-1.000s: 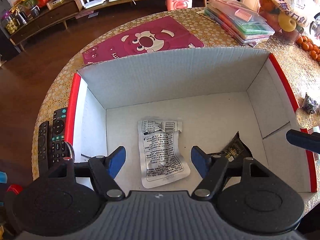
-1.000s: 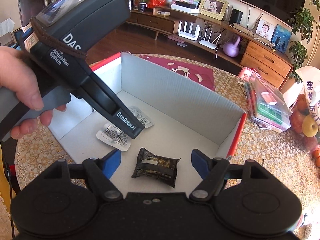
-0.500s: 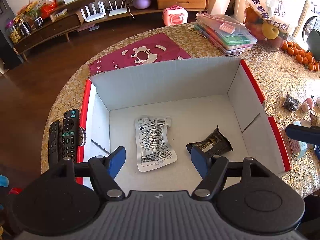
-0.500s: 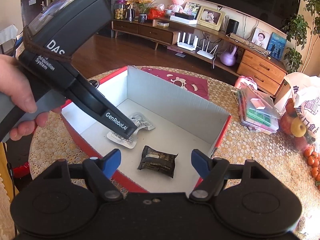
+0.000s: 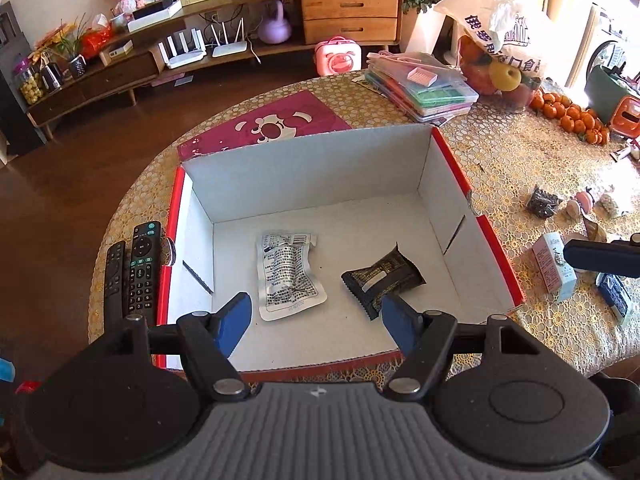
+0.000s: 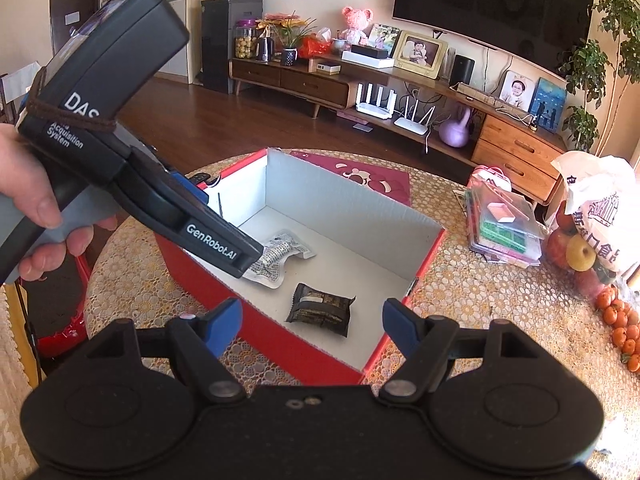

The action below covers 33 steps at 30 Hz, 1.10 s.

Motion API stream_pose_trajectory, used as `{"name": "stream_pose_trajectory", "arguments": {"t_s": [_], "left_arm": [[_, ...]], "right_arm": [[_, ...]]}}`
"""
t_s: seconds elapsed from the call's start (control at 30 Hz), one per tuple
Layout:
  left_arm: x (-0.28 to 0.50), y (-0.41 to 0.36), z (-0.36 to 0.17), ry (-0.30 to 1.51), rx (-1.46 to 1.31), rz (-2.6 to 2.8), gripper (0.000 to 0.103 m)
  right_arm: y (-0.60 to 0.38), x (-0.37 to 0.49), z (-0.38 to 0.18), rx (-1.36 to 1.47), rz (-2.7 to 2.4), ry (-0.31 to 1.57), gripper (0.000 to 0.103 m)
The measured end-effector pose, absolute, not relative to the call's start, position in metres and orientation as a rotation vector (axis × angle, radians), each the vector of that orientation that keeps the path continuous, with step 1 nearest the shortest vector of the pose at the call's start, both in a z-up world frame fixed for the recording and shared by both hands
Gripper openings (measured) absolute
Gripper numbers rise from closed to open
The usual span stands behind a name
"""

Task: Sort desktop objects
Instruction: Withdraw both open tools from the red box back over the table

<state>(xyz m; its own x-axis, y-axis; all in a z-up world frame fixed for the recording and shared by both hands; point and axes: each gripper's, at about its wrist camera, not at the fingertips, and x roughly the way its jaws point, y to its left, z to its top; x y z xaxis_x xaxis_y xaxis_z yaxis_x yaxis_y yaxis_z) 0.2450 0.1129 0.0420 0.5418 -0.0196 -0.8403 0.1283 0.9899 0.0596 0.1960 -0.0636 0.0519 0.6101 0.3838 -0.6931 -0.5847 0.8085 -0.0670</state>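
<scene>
Left wrist view shows the left gripper with its blue fingers spread wide and nothing between them. Just past the fingertips sits the red box, white inside. On its floor, right ahead of the tool, lies a silver packet, and a little to the right of it lies a dark snack pack. Both look sorted already. To the left of the tool, outside the box wall, two remotes lie side by side. Off to the right of the tool, on the lace tablecloth, wait a small white carton and some tiny bits farther out. The right gripper is also spread wide and holds nothing, and it hangs above the near corner of the box. The next step is likely to fetch another thing from the table. To do that well, the person should lift the tool clear of the box wall first, come down straight over the thing, put one finger on each side, and squeeze gently so a soft carton does not crush.
</scene>
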Motion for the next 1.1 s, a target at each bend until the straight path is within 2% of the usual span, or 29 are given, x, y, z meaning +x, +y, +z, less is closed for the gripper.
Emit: {"name": "stream_pose_trajectory", "arguments": {"t_s": [0.17, 0.43, 0.5, 1.1], "left_arm": [[0.231, 0.105, 0.045, 0.976, 0.133, -0.102, 0.071], [0.210, 0.091, 0.047, 0.945, 0.127, -0.136, 0.077], [0.205, 0.086, 0.047, 0.940, 0.123, -0.147, 0.081], [0.161, 0.037, 0.039, 0.884, 0.085, -0.227, 0.086]], "right_arm": [[-0.075, 0.184, 0.056, -0.285, 0.569, 0.706, 0.084], [-0.096, 0.163, 0.061, -0.266, 0.569, 0.685, 0.091], [-0.102, 0.159, 0.062, -0.265, 0.563, 0.678, 0.092], [-0.163, 0.139, 0.053, -0.214, 0.460, 0.672, 0.095]]}}
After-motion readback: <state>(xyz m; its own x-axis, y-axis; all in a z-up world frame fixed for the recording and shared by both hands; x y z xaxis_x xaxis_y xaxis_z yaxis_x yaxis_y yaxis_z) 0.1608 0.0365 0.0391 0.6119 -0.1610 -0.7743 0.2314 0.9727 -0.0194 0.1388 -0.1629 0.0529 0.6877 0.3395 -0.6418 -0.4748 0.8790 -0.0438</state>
